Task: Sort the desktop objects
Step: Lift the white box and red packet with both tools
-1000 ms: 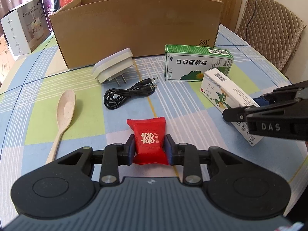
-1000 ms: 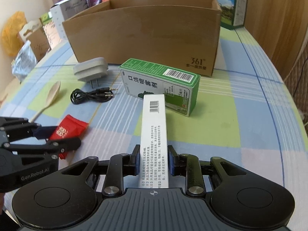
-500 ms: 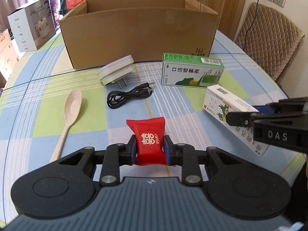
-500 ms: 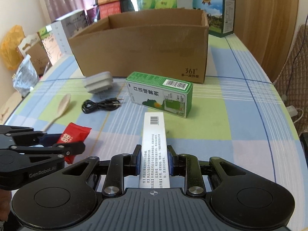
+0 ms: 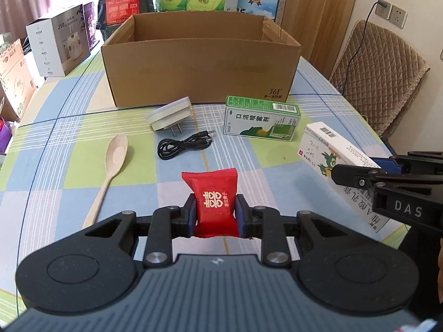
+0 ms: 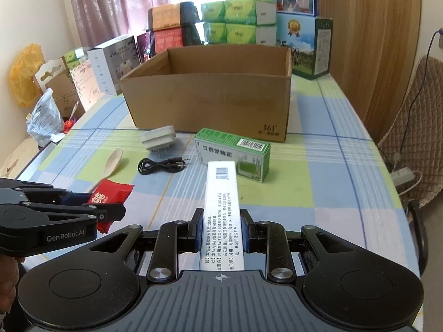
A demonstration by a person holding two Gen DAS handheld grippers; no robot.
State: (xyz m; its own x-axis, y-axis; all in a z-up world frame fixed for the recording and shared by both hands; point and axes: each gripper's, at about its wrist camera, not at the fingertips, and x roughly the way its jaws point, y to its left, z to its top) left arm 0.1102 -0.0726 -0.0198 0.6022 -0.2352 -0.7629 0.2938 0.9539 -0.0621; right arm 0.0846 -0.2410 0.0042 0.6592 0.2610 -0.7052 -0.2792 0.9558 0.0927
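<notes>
Left gripper clamped on a red candy packet, pads pressed on both its sides, packet held up off the checked tablecloth. Right gripper squeezed tight on a long white medicine box, box pointing ahead toward the open cardboard box. Both raised higher than half a second before and a full second before, with more of the cardboard box's inside now on show and the table things looking smaller and lower. Probably meant both picks were done and the carry to the cardboard box had started. Not yet over the cardboard box, though; both loads near its front wall but short of it. Left lying on the tablecloth, same spots as earlier: a pale spoon, a coiled black audio cable, a grey plug adapter and a green spray box, all just in front of the cardboard box.
</notes>
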